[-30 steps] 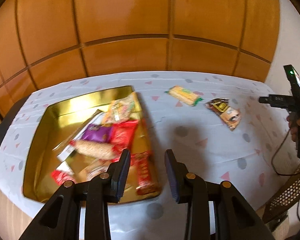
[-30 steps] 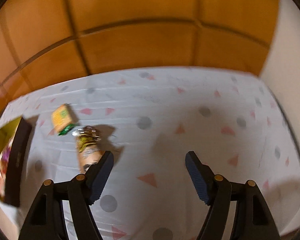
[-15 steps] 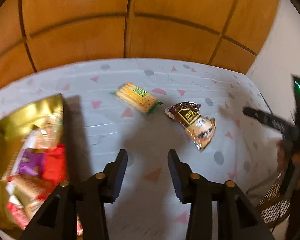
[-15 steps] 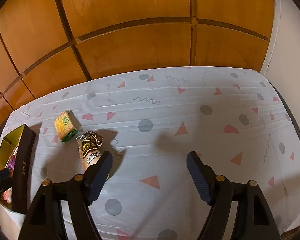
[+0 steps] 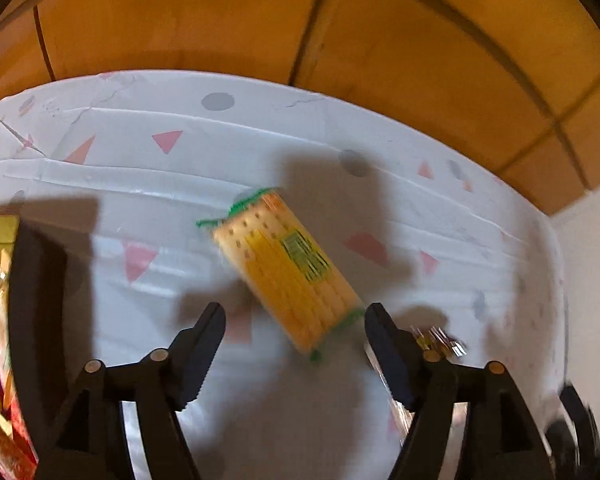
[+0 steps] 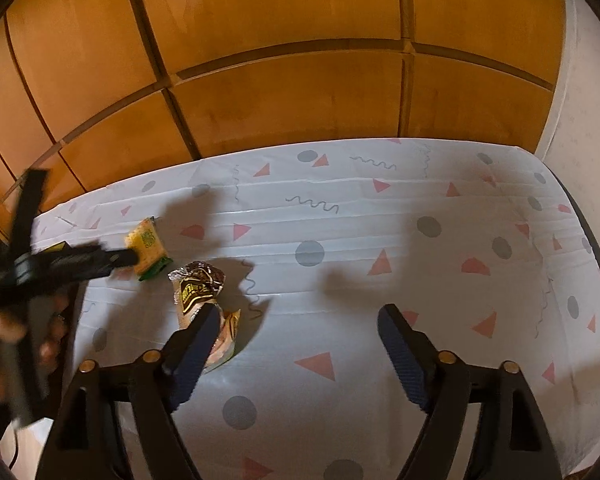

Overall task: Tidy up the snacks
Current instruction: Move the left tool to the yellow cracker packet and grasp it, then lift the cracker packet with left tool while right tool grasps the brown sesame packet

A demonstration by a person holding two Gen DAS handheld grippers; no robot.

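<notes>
The left gripper is spread wide with nothing in it, its 2 jaws flanking the near end of the yellow cracker packet on the tablecloth. The right gripper also gapes wide and grips nothing, its left finger over the brown snack bag. The box of snacks sits left, with wood paneling behind.
</notes>
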